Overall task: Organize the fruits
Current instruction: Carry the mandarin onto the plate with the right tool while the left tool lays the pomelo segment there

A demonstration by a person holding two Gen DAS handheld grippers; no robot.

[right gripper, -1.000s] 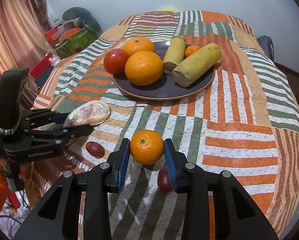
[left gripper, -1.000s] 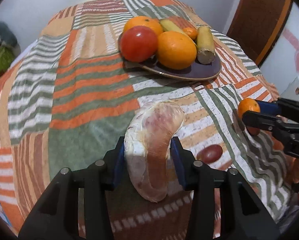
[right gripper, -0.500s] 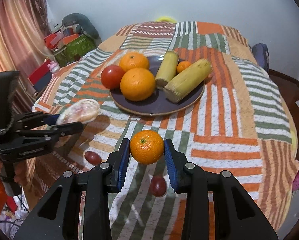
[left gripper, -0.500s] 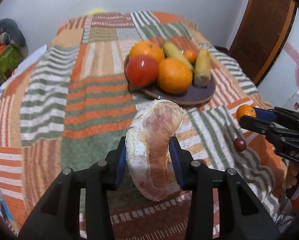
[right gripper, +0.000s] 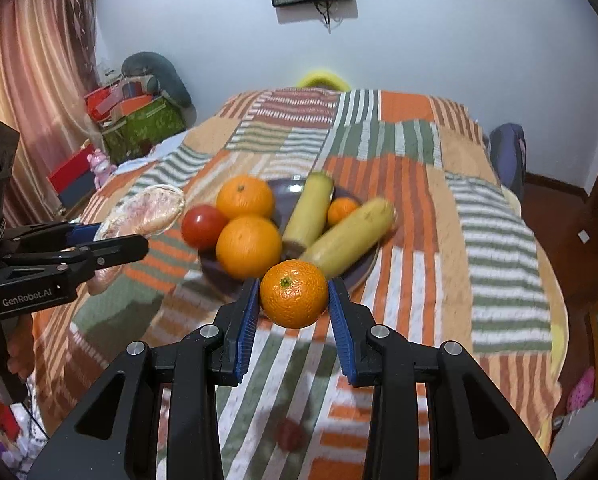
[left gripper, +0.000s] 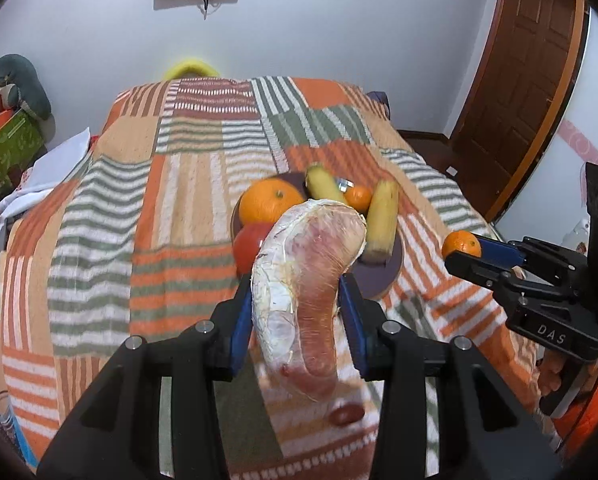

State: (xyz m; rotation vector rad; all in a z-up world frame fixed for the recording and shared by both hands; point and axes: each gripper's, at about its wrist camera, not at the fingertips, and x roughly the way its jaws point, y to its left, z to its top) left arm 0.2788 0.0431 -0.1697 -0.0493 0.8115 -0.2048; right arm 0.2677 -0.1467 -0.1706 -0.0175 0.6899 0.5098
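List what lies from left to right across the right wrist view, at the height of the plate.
Left tool holding the wrapped fruit → red tomato → two large oranges → shorter yellow fruit → small mandarin → longer yellow fruit → bare striped blanket.

In your left wrist view, the wrapped fruit (left gripper: 307,296) between the jaws hides most of the tomato (left gripper: 251,246) and the plate (left gripper: 383,276) beyond them. Below your right jaws, a small red fruit (right gripper: 290,435) is blurred. The plate's fruit shows motion blur.
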